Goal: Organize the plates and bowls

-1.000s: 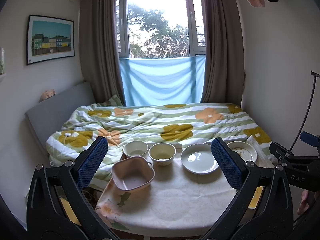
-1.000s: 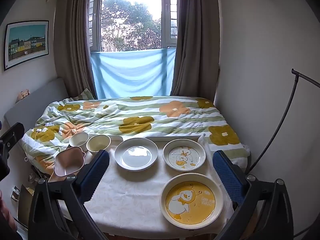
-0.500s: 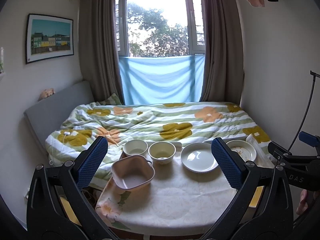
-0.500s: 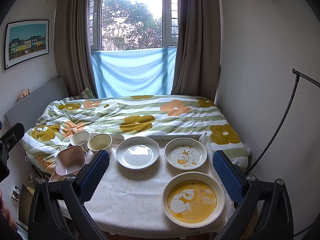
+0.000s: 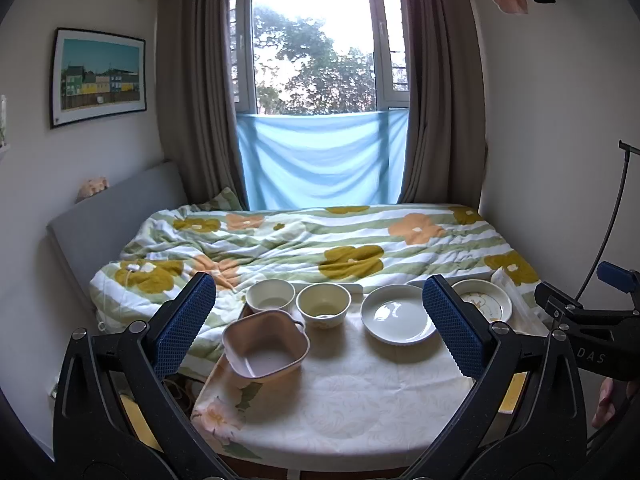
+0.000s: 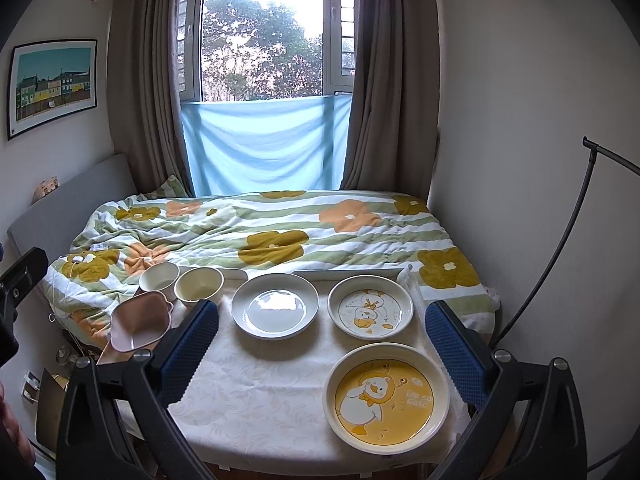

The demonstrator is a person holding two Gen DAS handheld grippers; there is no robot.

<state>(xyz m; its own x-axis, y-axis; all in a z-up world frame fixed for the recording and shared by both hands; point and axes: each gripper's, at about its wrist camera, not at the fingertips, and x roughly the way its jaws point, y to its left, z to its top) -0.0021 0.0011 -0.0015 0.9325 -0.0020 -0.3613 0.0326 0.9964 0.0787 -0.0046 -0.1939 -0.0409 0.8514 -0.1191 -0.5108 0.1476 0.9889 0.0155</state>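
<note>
On a small table with a white cloth (image 5: 360, 400) stand a pink square bowl (image 5: 266, 350), a white bowl (image 5: 270, 296), a cream bowl (image 5: 323, 304), a plain white plate (image 5: 396, 314) and a small duck plate (image 5: 482, 304). The right wrist view shows the same dishes: pink bowl (image 6: 138, 320), white plate (image 6: 275, 311), small duck plate (image 6: 370, 312) and a large yellow duck plate (image 6: 386, 394) at the near right. My left gripper (image 5: 320, 328) is open and empty above the table's near side. My right gripper (image 6: 322, 344) is open and empty over the table.
A bed with a flowered green-striped quilt (image 5: 320, 240) lies just behind the table. A window with brown curtains (image 5: 316, 52) is beyond. A black stand pole (image 6: 560, 248) rises at the right wall. The right gripper's body (image 5: 592, 336) shows at the right in the left wrist view.
Both grippers have shifted slightly; the dishes have not moved and both grippers stay open.
</note>
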